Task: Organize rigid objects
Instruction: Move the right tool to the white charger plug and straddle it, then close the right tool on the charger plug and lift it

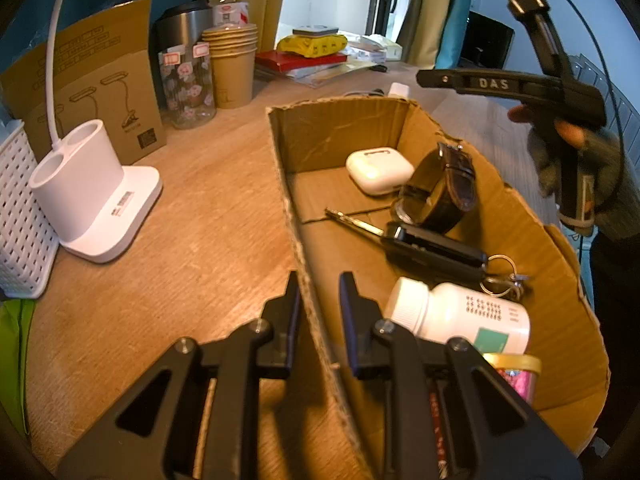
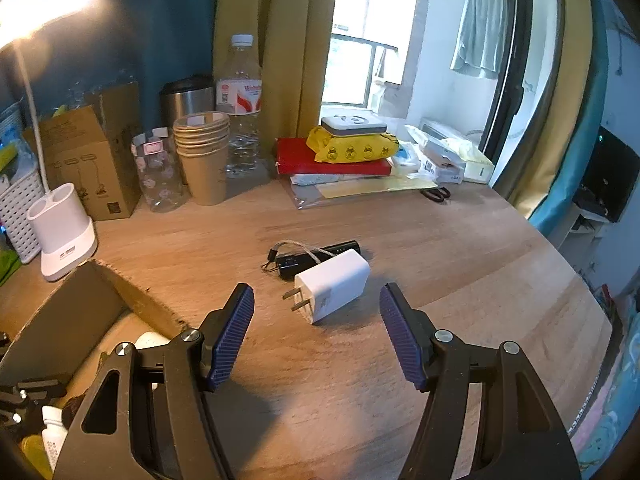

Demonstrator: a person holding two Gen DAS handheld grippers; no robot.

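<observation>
My left gripper (image 1: 320, 292) is shut on the near left wall of an open cardboard box (image 1: 292, 208). In the box lie a white earbud case (image 1: 378, 170), a black watch (image 1: 440, 196), a black car key (image 1: 432, 252), a white pill bottle (image 1: 460, 316) and a pink-lidded tub (image 1: 516, 372). My right gripper (image 2: 316, 304) is open above the wooden table, just short of a white plug charger (image 2: 332, 290). A black flashlight (image 2: 320, 258) lies right behind the charger. The right gripper's handle also shows in the left wrist view (image 1: 560, 92), held in a gloved hand.
A white lamp base (image 2: 60, 236), a white basket (image 2: 20, 208), a brown carton (image 2: 92, 164), a flowered glass jar (image 2: 158, 176), stacked paper cups (image 2: 204, 156), a steel mug and a water bottle (image 2: 240, 108) line the back. Books, a yellow pack (image 2: 352, 146) and scissors (image 2: 436, 194) lie behind the charger.
</observation>
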